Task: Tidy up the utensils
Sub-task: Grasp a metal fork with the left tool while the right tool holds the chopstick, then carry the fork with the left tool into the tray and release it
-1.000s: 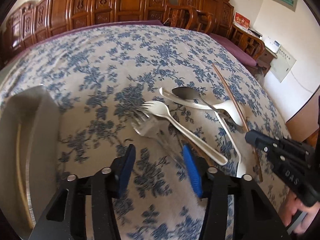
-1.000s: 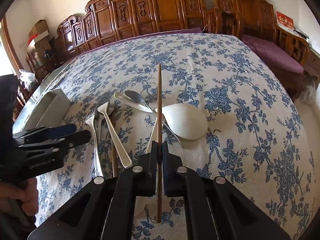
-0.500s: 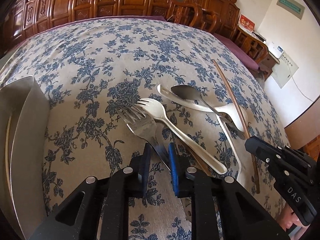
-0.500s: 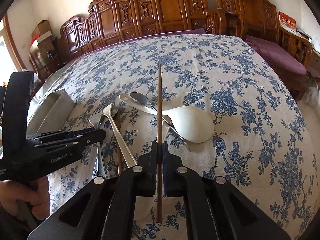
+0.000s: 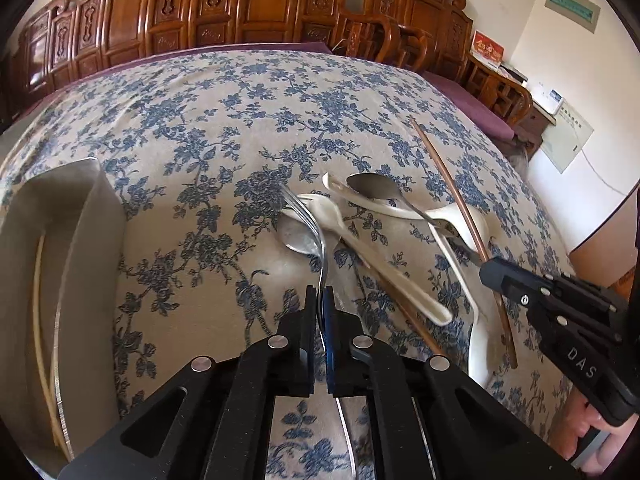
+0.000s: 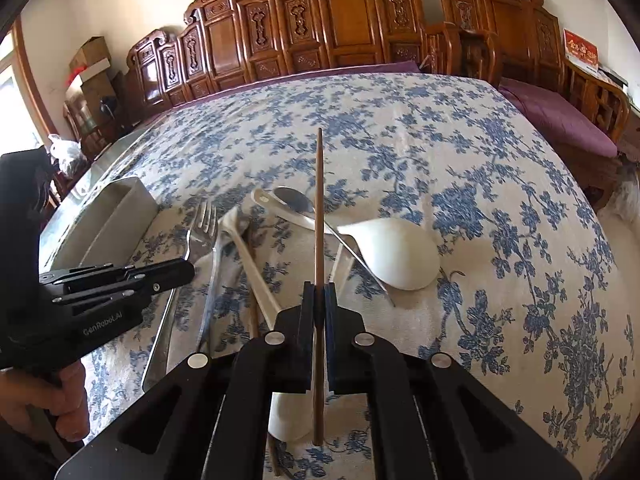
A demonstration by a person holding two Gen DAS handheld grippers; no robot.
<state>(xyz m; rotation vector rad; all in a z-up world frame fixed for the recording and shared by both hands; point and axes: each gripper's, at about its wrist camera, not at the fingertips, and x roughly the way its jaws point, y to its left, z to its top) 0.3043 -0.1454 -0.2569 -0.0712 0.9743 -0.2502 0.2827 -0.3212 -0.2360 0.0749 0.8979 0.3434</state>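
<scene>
Floral-cloth surface (image 5: 248, 128): my left fingers (image 5: 319, 300) pinch the steel fork (image 5: 316, 240) mid-pile, right fingers (image 6: 319, 296) pinch a chopstick (image 6: 319, 208). Lift straight, then over to the left-edge tray (image 5: 92, 216).

Carved wooden chairs (image 6: 352, 20) line the wall behind the blue-flowered tablecloth (image 6: 460, 152).

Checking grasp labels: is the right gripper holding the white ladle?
No, the right gripper is shut on a brown chopstick; the white ladle lies on the tablecloth.
</scene>
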